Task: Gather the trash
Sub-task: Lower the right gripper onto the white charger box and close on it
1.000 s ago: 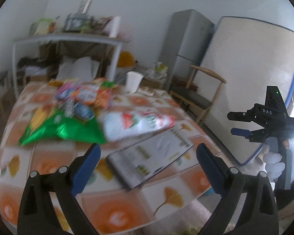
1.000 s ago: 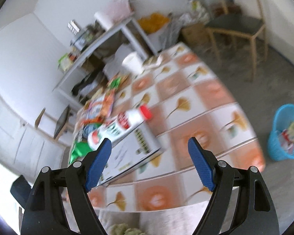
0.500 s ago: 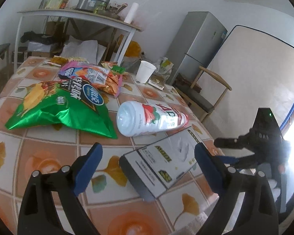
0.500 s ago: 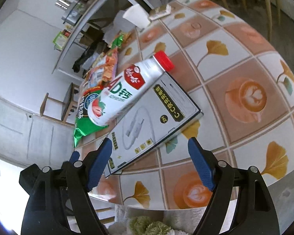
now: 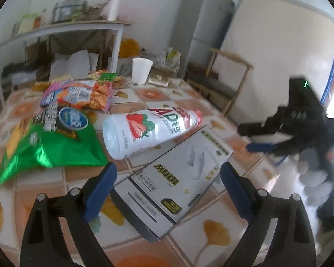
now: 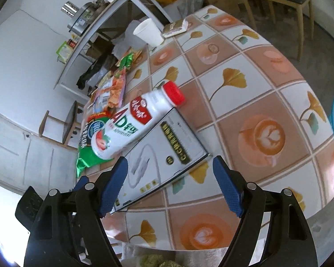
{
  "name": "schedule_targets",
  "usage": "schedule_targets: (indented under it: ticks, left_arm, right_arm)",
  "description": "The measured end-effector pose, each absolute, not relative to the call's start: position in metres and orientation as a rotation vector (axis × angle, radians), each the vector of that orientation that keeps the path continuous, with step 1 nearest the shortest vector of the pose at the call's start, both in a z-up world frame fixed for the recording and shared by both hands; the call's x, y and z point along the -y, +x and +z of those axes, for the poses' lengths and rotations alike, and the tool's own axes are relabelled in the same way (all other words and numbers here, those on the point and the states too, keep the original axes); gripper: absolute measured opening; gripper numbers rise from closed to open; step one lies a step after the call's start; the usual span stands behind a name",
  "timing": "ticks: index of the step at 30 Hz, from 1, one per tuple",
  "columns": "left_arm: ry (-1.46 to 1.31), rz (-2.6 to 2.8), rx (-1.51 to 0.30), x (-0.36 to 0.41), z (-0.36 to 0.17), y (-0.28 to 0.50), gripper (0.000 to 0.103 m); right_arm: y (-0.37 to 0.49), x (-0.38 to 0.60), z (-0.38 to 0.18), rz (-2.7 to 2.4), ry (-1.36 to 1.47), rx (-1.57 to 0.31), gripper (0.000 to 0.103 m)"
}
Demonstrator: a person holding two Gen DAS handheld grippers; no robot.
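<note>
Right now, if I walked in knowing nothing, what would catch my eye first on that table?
Probably the white drink bottle with its red cap, lying on its side mid-table, partly across a flat white box near the table's front edge. Beside it sprawls a shiny green snack bag, with a white paper cup standing at the far end.

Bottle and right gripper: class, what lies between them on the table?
The flat white box, partly under the bottle, reaching between the open right gripper fingers; right wrist view.
</note>
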State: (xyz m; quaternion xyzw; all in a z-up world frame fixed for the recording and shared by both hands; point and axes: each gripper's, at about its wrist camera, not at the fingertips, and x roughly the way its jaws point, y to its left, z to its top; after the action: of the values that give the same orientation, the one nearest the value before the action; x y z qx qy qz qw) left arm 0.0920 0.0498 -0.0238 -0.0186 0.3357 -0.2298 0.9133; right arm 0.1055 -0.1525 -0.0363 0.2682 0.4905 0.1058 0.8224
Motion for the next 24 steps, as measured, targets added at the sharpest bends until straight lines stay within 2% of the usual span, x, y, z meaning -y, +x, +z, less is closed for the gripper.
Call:
schedule_targets:
  ticks: [6,14,24]
  left_arm:
    - [-0.034,-0.483,-0.692,-0.046,-0.020,0.093,0.092]
    - [-0.189,-0.545,-0.726,-0.053,-0.033,0.074,0.092]
    - [-0.257,-0.534,-0.793,-0.063,-0.053,0.077,0.089]
  right_arm:
    - [0.127,0.161,-0.030,0.199,0.523,-0.992,0.071]
    - [0.164,0.166,-0.065,0.199,0.524,-1.066,0.047]
    - [0.149,0.146,-0.075,0.337,0.508,-1.146,0.042]
